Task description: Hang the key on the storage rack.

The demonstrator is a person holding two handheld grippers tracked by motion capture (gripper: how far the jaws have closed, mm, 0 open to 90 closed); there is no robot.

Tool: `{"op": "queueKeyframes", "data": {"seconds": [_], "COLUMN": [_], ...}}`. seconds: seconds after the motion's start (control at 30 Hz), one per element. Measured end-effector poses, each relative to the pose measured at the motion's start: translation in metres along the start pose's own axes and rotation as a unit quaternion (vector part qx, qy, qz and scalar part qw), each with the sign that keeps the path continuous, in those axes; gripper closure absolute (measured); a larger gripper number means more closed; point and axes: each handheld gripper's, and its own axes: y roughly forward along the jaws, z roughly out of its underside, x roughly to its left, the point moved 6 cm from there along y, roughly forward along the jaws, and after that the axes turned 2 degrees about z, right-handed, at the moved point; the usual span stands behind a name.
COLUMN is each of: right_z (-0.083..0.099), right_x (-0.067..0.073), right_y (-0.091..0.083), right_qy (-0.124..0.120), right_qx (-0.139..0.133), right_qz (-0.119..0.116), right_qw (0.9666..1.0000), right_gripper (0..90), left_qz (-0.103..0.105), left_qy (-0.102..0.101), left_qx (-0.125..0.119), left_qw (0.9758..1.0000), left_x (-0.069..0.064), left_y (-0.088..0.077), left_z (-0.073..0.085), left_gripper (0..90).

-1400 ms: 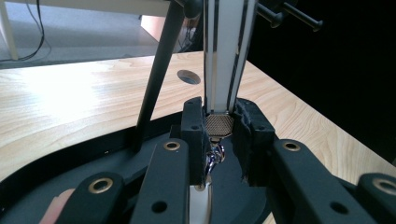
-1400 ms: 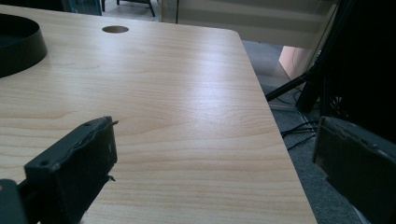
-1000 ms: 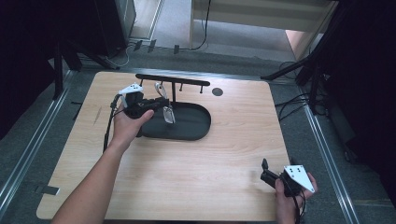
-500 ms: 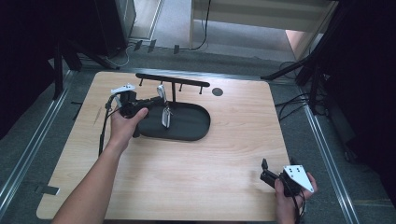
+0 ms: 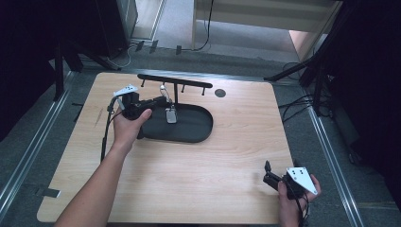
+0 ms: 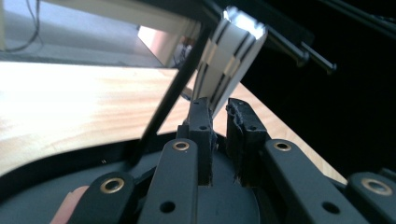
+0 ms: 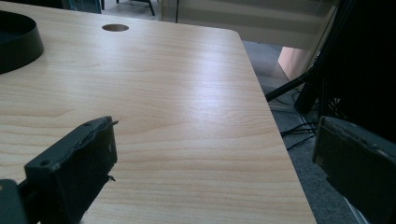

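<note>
On the wooden tabletop (image 5: 189, 179), a black oval tray (image 5: 189, 130) carries a rack whose hanging striped tag (image 6: 231, 65) the left hand-held gripper (image 6: 219, 114) apparently pinches, jaws nearly closed; the right hand-held gripper (image 7: 210, 154) gapes wide, empty.

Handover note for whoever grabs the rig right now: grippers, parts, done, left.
Left gripper: over the black tray's left end by the rack post, jaws nearly closed at the lower edge of the silver tag. Whether they pinch it I cannot tell.
Right gripper: open, holding nothing, low over the table's near right corner.
Parts: the tag hangs from the rack, which stands on the tray.
Done: left is at the tag.
Left: probably confirm the grip, then move the tag. Right is free to help.
</note>
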Motion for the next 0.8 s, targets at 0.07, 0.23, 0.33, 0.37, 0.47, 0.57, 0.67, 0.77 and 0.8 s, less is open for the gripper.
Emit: {"op": "queueKeyframes", "data": {"seconds": [0.07,0.23,0.33,0.37,0.47,0.57,0.67,0.77,0.8], "right_z": [0.000,0.000,0.000,0.000,0.000,0.000,0.000,0.000,0.000], "right_x": [0.000,0.000,0.000,0.000,0.000,0.000,0.000,0.000,0.000], "right_y": [0.000,0.000,0.000,0.000,0.000,0.000,0.000,0.000,0.000], "right_qy": [0.000,0.000,-0.001,-0.001,-0.001,-0.001,0.000,0.000,0.000], "right_qx": [0.000,0.000,0.000,0.000,0.000,0.000,0.000,0.000,0.000], "right_qz": [0.000,0.000,0.000,0.000,0.000,0.000,0.000,-0.001,-0.001], "right_qw": [1.0000,1.0000,1.0000,1.0000,1.0000,1.0000,1.0000,1.0000,1.0000], "right_gripper": [0.0,0.0,0.0,0.0,0.0,0.0,0.0,0.0,0.0], "left_qz": [-0.007,-0.029,-0.056,-0.063,-0.087,-0.114,-0.136,-0.156,-0.163], "left_qy": [-0.004,-0.001,0.022,0.026,0.036,0.046,0.056,0.064,0.064], "left_qx": [-0.010,-0.023,-0.016,-0.015,-0.010,-0.001,0.008,0.008,0.007], "left_qw": [0.9999,0.9993,0.9981,0.9976,0.9955,0.9924,0.9891,0.9856,0.9845], "left_x": [0.000,-0.001,-0.005,-0.006,-0.010,-0.013,-0.015,-0.016,-0.016], "left_y": [-0.001,-0.003,-0.002,-0.002,-0.003,-0.002,0.001,0.004,0.006], "left_z": [-0.003,-0.009,-0.009,-0.010,-0.012,-0.015,-0.020,-0.022,-0.022], "left_gripper": [80.8,86.5,88.6,89.5,90.0,90.0,90.0,90.0,90.0]}}
